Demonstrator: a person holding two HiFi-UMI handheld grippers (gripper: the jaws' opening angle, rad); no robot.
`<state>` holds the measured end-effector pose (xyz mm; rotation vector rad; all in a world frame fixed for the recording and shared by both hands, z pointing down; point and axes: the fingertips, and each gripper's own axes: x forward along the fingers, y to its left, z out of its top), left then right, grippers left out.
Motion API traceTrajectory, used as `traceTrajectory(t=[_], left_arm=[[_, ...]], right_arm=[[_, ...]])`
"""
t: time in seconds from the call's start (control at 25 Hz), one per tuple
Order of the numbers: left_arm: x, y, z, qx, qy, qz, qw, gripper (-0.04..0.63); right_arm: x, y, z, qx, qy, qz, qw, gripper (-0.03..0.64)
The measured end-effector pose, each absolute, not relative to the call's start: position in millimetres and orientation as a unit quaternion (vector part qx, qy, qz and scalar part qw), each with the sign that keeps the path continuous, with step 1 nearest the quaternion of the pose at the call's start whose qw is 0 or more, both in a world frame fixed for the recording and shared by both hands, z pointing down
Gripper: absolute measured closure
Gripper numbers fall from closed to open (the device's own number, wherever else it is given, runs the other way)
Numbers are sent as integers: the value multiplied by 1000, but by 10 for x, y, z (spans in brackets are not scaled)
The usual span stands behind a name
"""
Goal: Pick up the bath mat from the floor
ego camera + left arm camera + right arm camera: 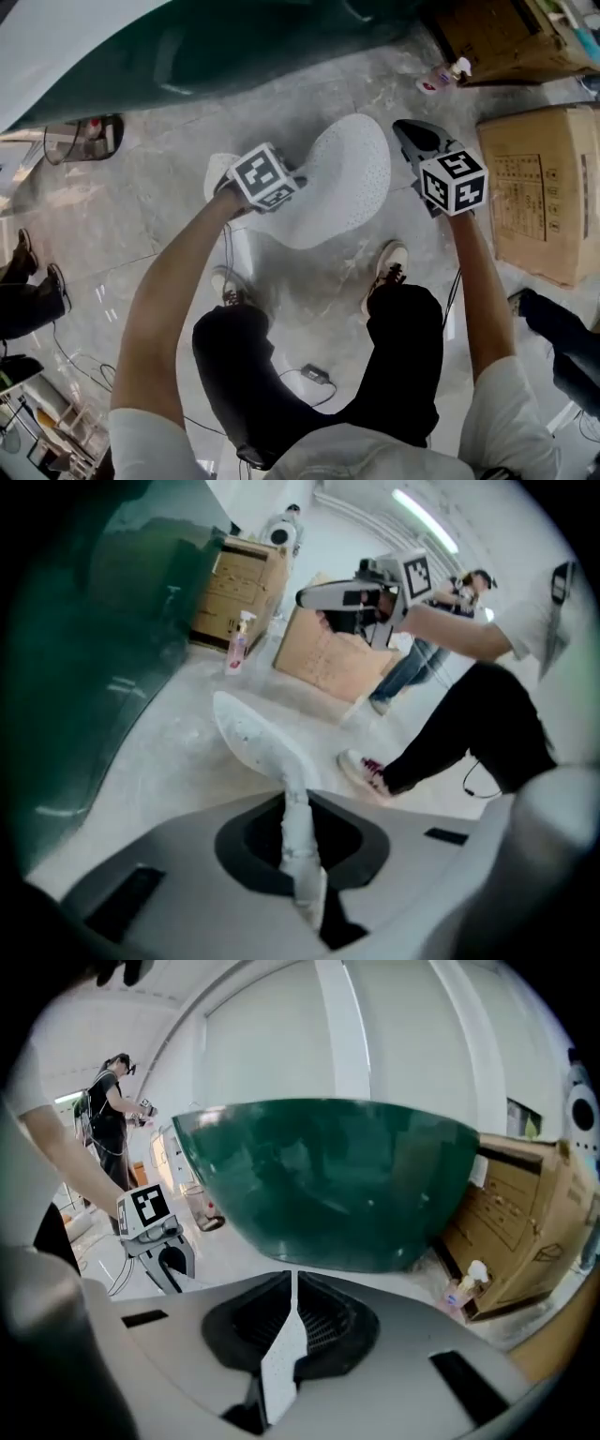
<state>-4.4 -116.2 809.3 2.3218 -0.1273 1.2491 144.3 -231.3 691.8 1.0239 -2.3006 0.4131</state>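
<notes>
The white dotted bath mat (pixel 342 178) hangs bowed between my two grippers above the grey marble floor. My left gripper (pixel 298 180) is shut on the mat's left part, and a small end of the mat sticks out beyond its marker cube. In the left gripper view the mat (pixel 258 742) runs as a folded strip into the closed jaws of the left gripper (pixel 298 850). My right gripper (pixel 401 131) is shut on the mat's right edge. In the right gripper view a thin dotted strip of mat (pixel 284 1354) is pinched between the jaws of the right gripper (pixel 289 1321).
A dark green tub (pixel 234 47) fills the far side. Cardboard boxes (pixel 539 187) stand at the right, and a spray bottle (pixel 445 75) stands by another box (pixel 506 37). My shoes (pixel 389 267) are just behind the mat. A cable with a small box (pixel 317 375) lies on the floor. Other people's legs (pixel 562 337) are nearby.
</notes>
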Motion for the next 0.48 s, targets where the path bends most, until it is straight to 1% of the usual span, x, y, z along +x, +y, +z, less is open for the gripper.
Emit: traceTrajectory(t=[0.08, 0.24, 0.48], left_arm=[[30, -1102, 7551, 860, -65, 420, 283, 568], [116, -1070, 6583, 862, -124, 372, 322, 568], [-47, -1246, 5142, 847, -240, 340, 329, 568]], right_arm=[[1527, -2225, 6403, 392, -860, 158, 284, 584], [1721, -1986, 5518, 408, -849, 179, 285, 584], [1734, -1735, 4076, 411, -843, 163, 307, 584]])
